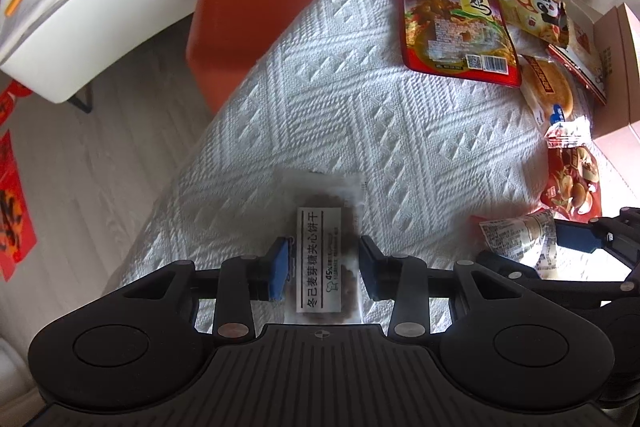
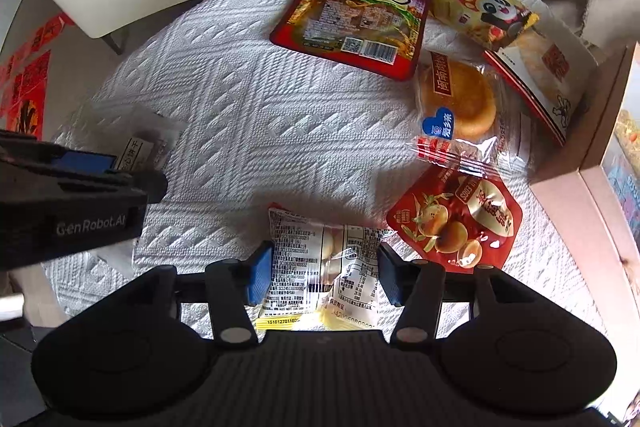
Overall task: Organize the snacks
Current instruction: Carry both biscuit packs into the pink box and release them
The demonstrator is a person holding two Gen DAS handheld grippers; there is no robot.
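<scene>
Tabletop [image 1: 340, 115]: white quilted cloth, snacks at 2 o'clock.
Left gripper [image 1: 323, 269]: clamped on biscuit packet [image 1: 320, 251].
Right gripper [image 2: 320, 273]: clamped on clear bun packet [image 2: 320, 267].

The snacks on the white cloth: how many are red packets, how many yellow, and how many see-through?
Red packets: 2, the big pouch and the egg pouch.
Yellow packets: 1, the panda bag.
See-through wrappers: 4, the cookie, the white-label pack, the round cake and the flat pastry.
Total: 7
</scene>
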